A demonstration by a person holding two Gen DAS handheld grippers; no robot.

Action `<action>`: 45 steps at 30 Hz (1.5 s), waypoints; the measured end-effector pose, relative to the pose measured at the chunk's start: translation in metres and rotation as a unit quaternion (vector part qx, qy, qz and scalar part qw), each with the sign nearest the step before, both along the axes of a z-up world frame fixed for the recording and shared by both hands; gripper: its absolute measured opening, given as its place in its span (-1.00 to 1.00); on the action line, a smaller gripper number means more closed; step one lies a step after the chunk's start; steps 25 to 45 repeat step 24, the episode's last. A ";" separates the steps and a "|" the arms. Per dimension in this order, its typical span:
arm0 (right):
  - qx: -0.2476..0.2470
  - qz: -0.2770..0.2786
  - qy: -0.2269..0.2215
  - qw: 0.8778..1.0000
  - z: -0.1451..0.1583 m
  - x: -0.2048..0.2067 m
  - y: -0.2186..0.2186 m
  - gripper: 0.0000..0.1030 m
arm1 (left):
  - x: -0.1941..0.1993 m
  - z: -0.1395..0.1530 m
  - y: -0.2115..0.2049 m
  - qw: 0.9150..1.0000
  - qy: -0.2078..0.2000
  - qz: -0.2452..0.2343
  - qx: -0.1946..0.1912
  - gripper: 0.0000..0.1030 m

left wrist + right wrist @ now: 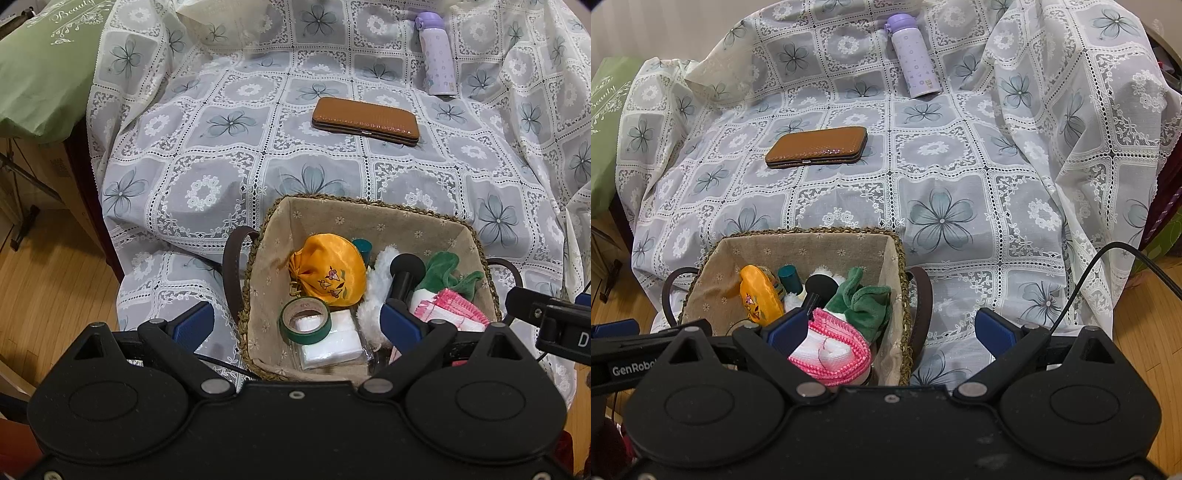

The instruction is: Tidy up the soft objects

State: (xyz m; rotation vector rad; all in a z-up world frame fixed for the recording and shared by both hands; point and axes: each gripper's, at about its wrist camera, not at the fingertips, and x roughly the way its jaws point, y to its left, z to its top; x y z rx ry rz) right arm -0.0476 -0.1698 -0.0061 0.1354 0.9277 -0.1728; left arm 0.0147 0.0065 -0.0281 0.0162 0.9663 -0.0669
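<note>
Surface: lace flower-print cloth (229, 173) draped over furniture, wood floor (44, 280) at the edges.
L gripper (297, 326): jaws wide, nothing between pads; hangs over near-left rim of basket (369, 218).
R gripper (892, 330): jaws wide, empty; left finger over basket's near edge, right finger over bare cloth just right of basket.
Basket: woven, fabric-lined, w/ dark strap handles, on cloth's near part.
In basket: orange satin pouch (328, 275) at left; green tape roll (304, 319) & white packet (330, 341) near front-left; white fluffy item (376, 291) mid; green soft cloth (447, 275) at right; pink-trim white cloth (831, 350) near front-right.
Beyond basket: brown case (365, 120) flat on cloth, well apart from basket; lilac bottle (436, 55) lying farther back.
Left of basket, far: green bag (40, 74).
</note>
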 end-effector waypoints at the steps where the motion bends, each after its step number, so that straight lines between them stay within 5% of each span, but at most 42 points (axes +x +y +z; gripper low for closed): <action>1: 0.000 0.000 0.000 1.000 0.000 -0.001 0.000 0.90 | 0.000 0.000 0.000 1.000 0.000 0.000 0.000 0.83; 45: 0.002 0.000 0.002 1.000 -0.001 -0.001 0.000 0.91 | -0.001 0.001 0.000 1.000 0.001 0.002 0.005 0.82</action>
